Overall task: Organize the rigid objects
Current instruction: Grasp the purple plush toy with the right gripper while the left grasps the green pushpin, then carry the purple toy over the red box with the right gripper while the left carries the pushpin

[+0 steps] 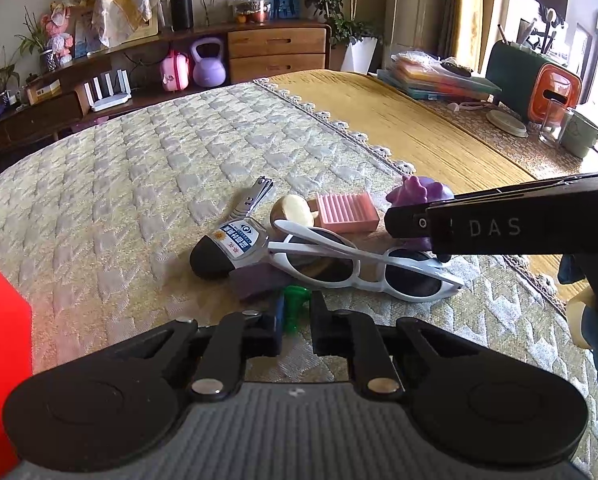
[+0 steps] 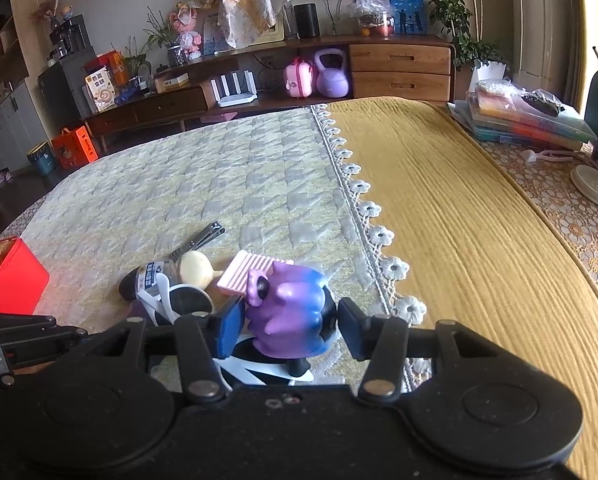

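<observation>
**Right tongs straddling purple toy, left tongs nearing green piece**

Right gripper (image 2: 290,322) spread wide around purple-and-blue glossy plastic figurine (image 2: 287,312), pads not yet pressing. Best closed squarely across its body, then lifted straight. Figurine upright, face turned away toward pink ribbed block (image 2: 241,276). Left gripper (image 1: 295,322) parted around small green plastic piece (image 1: 295,300), contact unclear.

The left gripper (image 1: 295,320) hovers low with jaws narrowly parted, while the right gripper (image 2: 291,320) reaches in, jaws spread wide.
</observation>
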A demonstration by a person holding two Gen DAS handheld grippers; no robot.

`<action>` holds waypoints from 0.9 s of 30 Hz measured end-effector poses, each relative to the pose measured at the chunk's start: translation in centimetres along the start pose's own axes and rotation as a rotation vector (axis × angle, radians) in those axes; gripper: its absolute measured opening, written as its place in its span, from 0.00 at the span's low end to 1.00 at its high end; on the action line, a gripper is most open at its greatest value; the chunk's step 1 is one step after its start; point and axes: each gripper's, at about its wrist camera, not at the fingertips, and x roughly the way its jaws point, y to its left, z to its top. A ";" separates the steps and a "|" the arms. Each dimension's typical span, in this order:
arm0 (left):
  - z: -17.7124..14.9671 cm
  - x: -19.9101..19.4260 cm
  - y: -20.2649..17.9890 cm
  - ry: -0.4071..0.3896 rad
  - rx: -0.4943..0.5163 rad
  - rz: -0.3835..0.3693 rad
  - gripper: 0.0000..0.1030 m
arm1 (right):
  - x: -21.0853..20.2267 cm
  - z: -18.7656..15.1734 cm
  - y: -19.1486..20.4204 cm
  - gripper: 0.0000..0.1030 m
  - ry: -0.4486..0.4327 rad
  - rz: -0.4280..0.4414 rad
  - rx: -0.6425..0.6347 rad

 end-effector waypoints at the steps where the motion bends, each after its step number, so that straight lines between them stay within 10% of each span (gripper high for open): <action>1: 0.0 -0.1 0.1 0.001 -0.007 -0.001 0.12 | -0.1 0.0 0.1 0.49 -0.002 0.001 0.002; 27: -0.1 -7.9 2.1 -0.003 -0.098 -0.016 0.12 | -9.4 -1.4 4.0 0.47 -0.072 0.059 -0.047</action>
